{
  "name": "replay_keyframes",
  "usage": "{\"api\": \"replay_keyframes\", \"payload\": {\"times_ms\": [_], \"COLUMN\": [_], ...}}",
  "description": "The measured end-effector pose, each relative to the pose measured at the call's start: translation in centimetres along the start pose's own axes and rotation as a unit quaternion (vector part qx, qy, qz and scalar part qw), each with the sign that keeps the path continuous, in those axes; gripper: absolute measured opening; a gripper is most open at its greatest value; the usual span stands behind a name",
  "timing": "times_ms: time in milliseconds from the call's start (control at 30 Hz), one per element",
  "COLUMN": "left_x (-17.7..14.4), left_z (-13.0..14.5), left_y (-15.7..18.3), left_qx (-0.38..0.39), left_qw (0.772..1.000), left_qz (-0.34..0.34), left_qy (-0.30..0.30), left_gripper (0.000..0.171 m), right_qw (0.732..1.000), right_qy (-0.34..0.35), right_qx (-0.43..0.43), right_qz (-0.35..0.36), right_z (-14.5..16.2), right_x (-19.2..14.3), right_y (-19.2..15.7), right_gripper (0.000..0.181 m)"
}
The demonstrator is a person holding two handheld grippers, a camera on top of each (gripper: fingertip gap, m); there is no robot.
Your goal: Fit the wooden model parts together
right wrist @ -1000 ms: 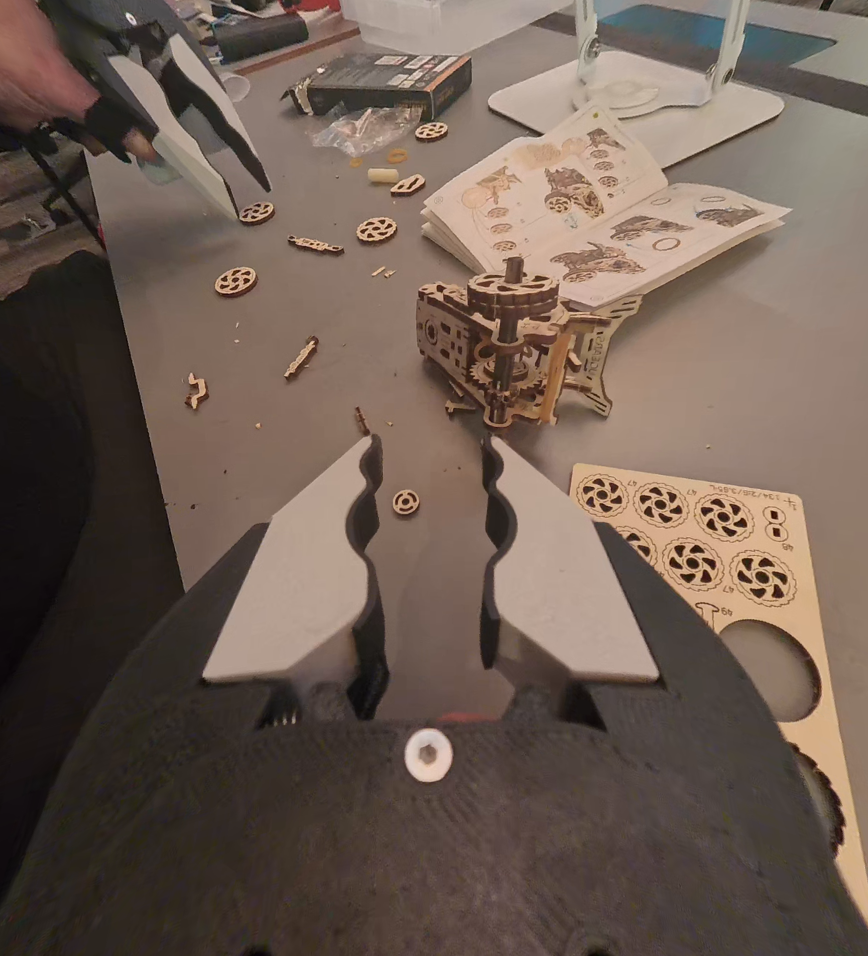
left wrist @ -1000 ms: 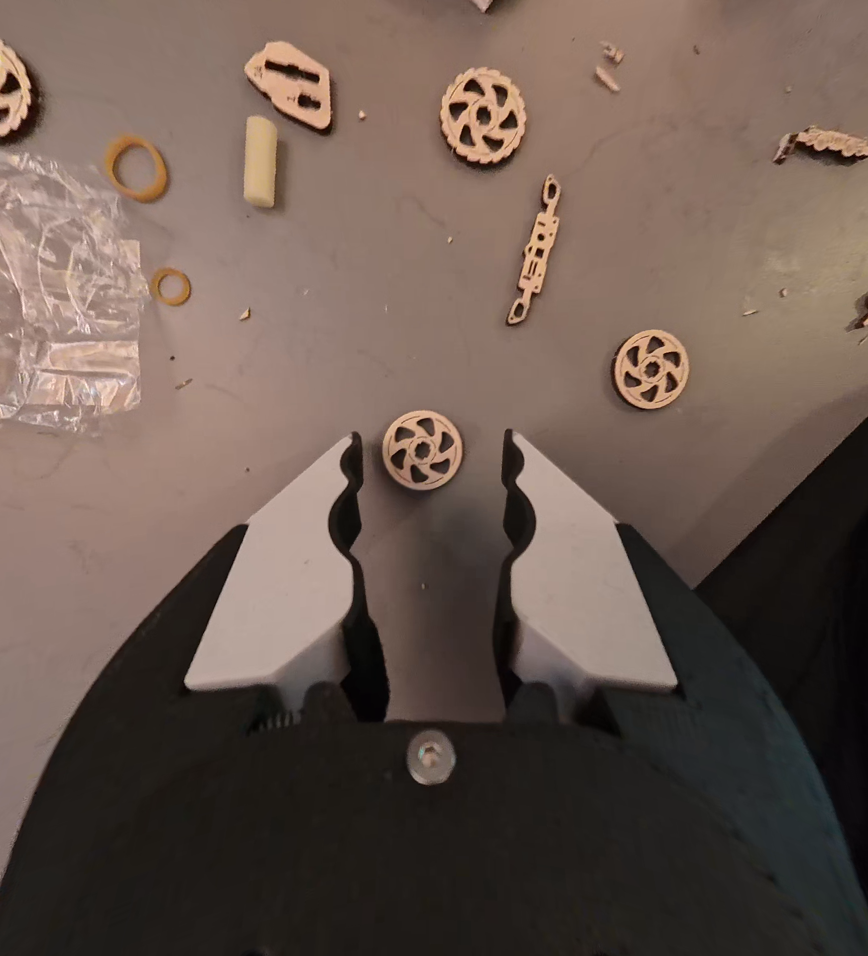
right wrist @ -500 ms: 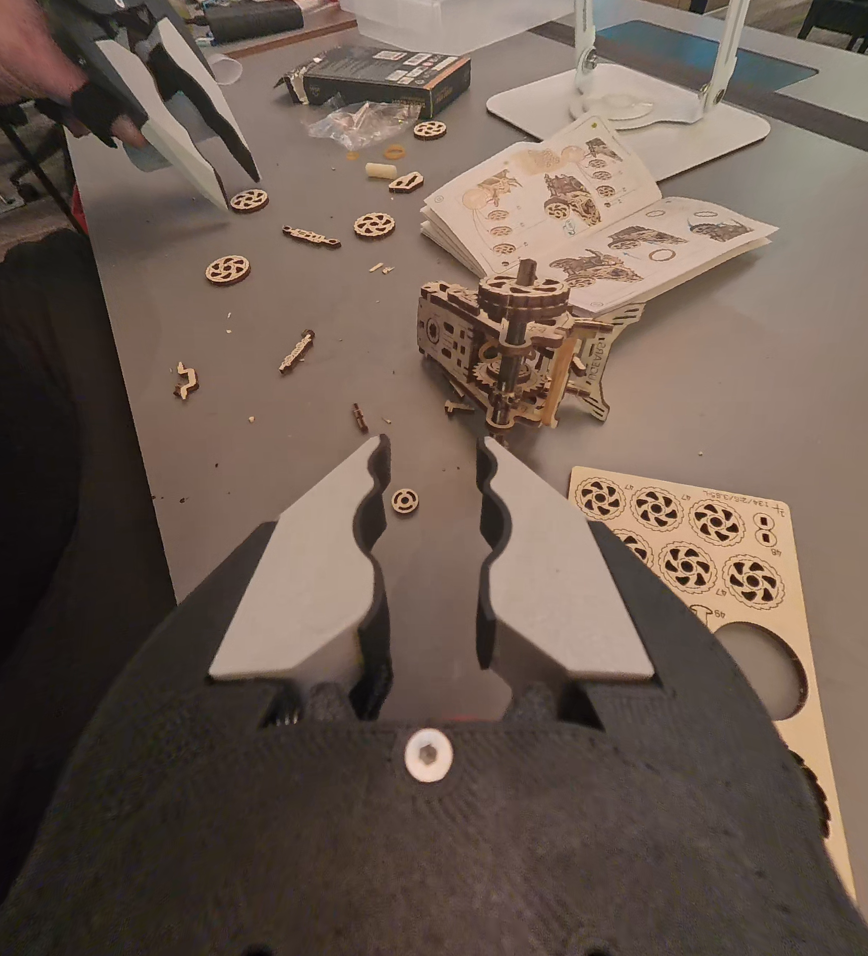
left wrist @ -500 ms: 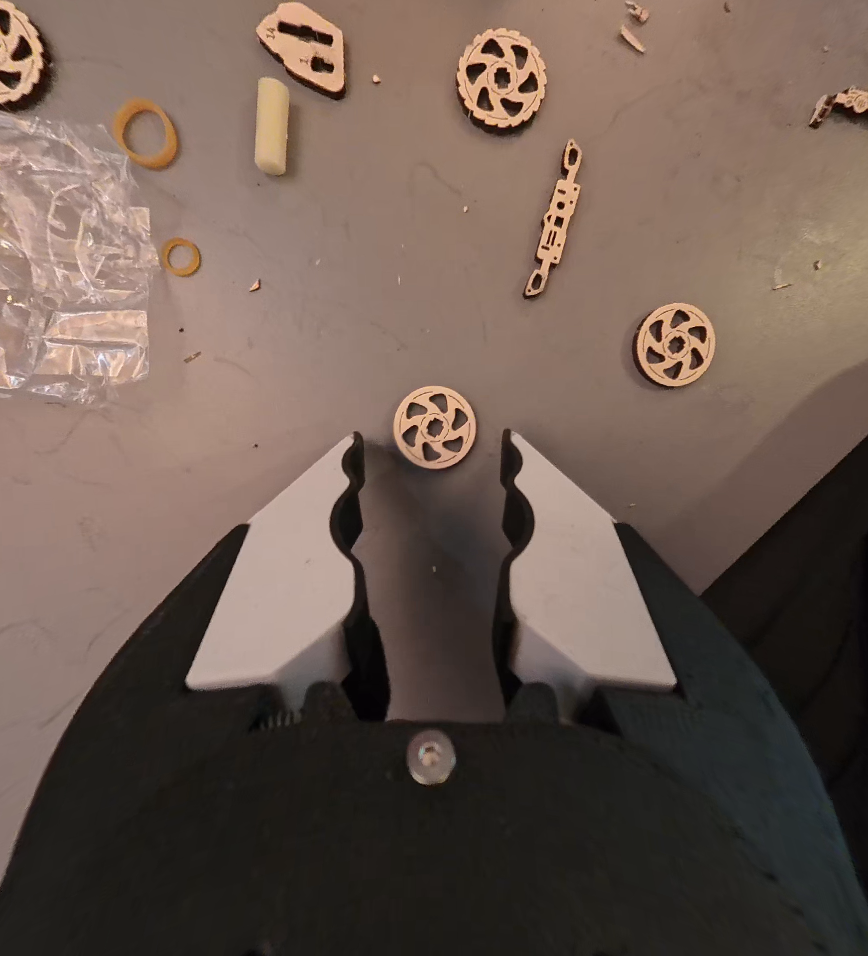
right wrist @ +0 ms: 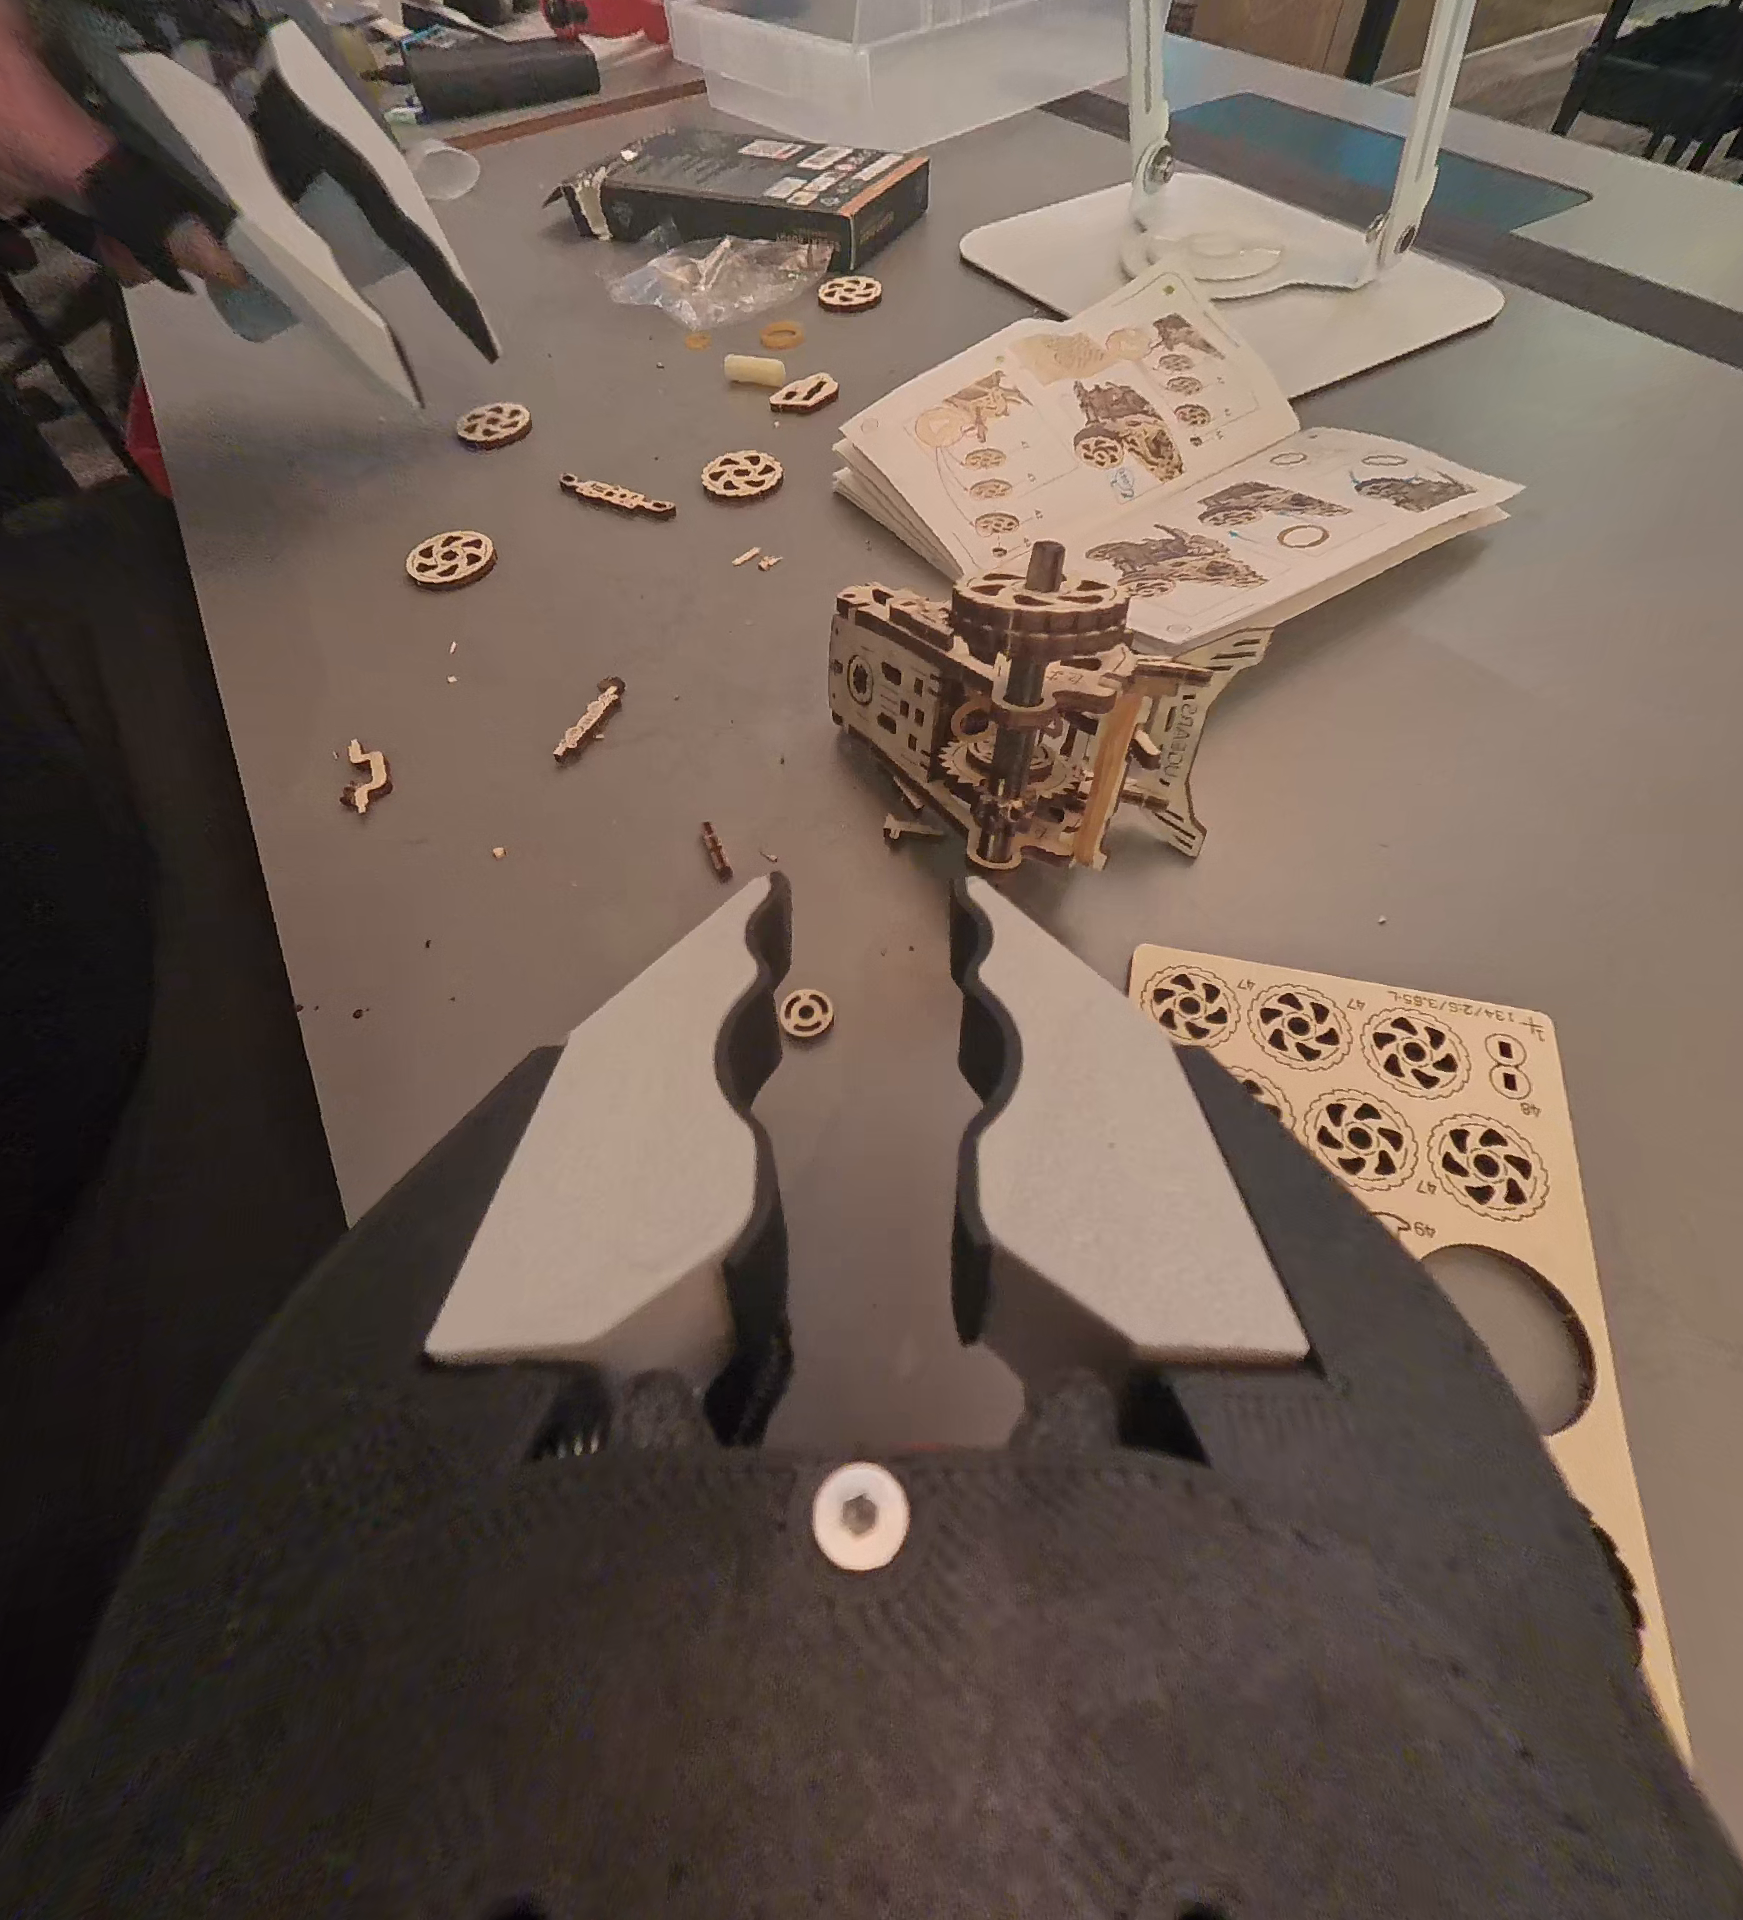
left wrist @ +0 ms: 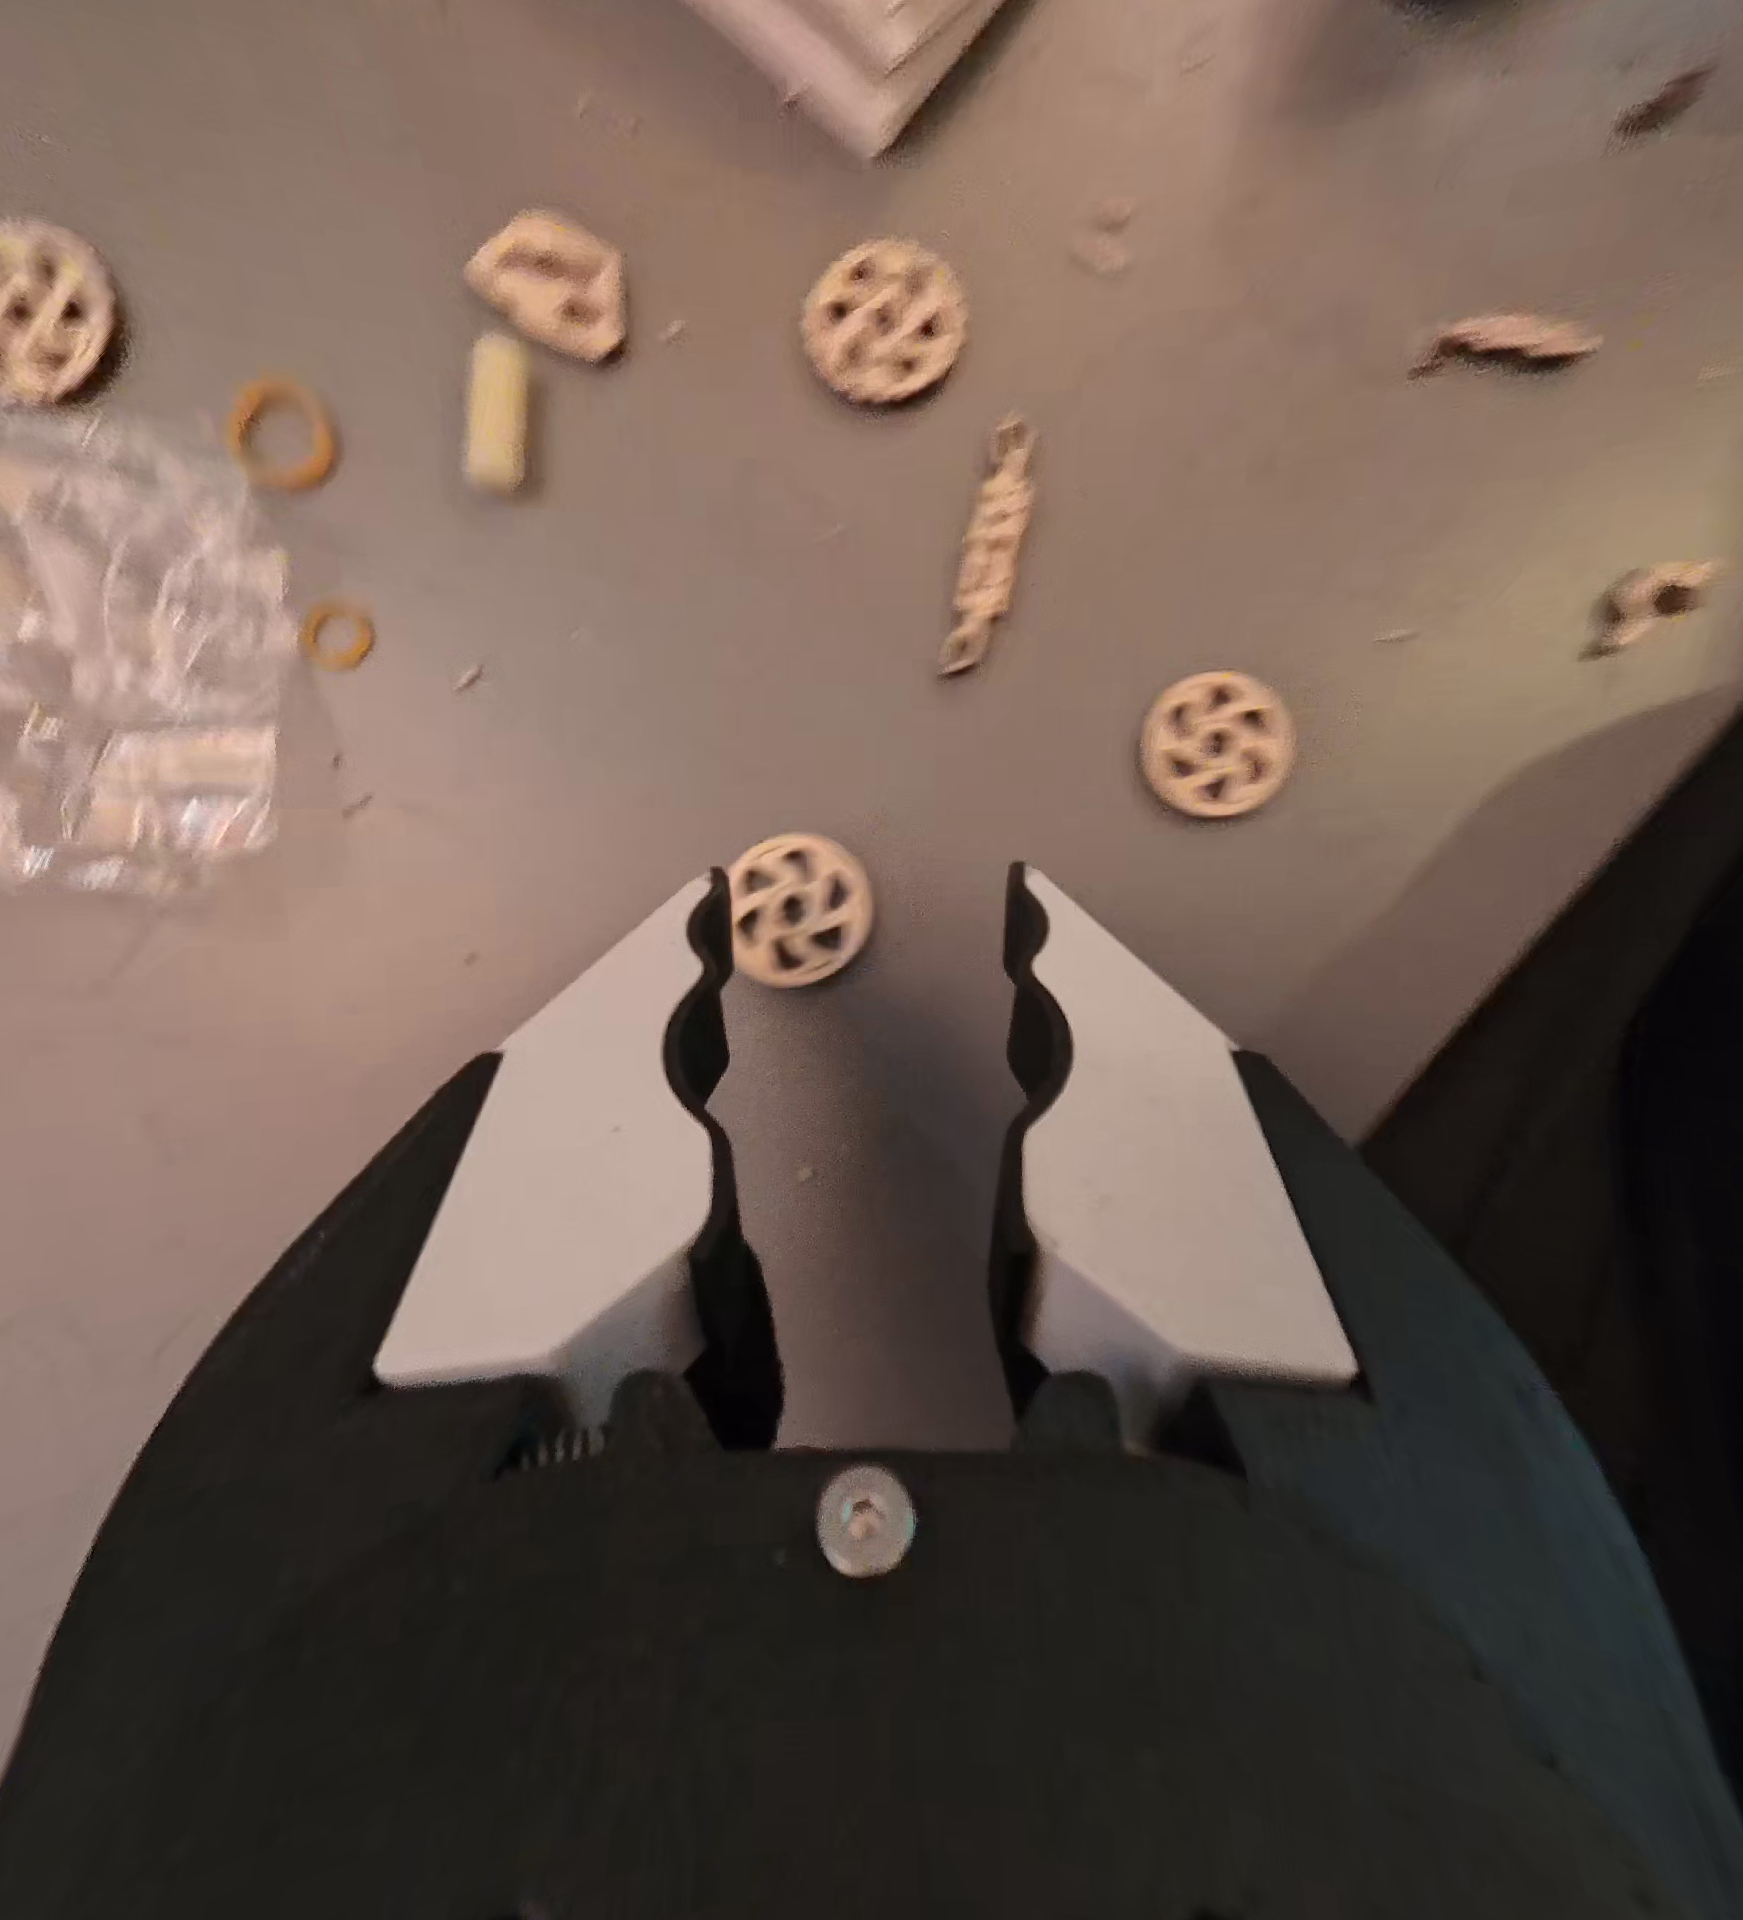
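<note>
Left wrist view: my left gripper [left wrist: 862, 883] is spread wide, empty, with a small wooden wheel [left wrist: 799, 911] just beside my left fingertip on the grey table [left wrist: 638, 675].

Right wrist view: my right gripper [right wrist: 867, 894] is open too, a tiny wooden ring [right wrist: 806, 1013] between the fingers, the half-built wooden model [right wrist: 1012, 717] just ahead.

Dim, warm indoor light. The left wrist view is motion-blurred throughout; the right wrist view is sharp, blurring toward 10 o'clock. Wide-angle bending curves the counter [right wrist: 1469, 831] edges.

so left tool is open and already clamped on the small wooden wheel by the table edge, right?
Not clamped. The left tool is open, and the small wooden wheel lies flat on the table beside its left finger, ungripped. The left wrist view shows it.
</note>
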State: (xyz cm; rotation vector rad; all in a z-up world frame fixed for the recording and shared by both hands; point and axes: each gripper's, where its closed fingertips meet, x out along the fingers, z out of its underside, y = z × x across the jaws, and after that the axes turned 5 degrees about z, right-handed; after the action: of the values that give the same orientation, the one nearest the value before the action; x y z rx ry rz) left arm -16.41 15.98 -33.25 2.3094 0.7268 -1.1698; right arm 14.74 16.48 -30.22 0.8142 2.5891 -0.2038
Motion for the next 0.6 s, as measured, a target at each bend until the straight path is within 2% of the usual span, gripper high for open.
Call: {"api": "replay_keyframes", "payload": {"times_ms": [133,233,300,433,600], "left_x": [1.3,2.9,2.7,2.1,5.6], "left_z": [-1.3,-1.0,-2.0,-4.9,-7.6], "left_y": [5.0,6.0,5.4,2.3,0.7], "left_qx": [0.058,0.094,0.083,0.062,0.058], "left_qw": [0.996,0.994,0.995,0.998,0.998], "left_qz": [0.062,0.047,0.043,0.016,0.004], "left_qy": [-0.014,-0.043,-0.018,0.022,0.004], "left_gripper": [0.052,0.054,0.052,0.053,0.054], "right_qw": [1.000,1.000,1.000,1.000,1.000], "right_qy": [-0.007,-0.006,-0.004,-0.008,-0.002], "right_qx": [0.005,0.001,-0.001,-0.001,-0.001], "right_qz": [-0.003,-0.002,-0.001,-0.002,0.003], "right_z": [0.1,0.1,0.1,0.2,0.0], "right_x": [0.1,0.1,0.1,0.2,0.1], "right_y": [0.0,0.0,-0.1,-0.1,0.0], "right_gripper": [0.028,0.028,0.028,0.029,0.028]}}
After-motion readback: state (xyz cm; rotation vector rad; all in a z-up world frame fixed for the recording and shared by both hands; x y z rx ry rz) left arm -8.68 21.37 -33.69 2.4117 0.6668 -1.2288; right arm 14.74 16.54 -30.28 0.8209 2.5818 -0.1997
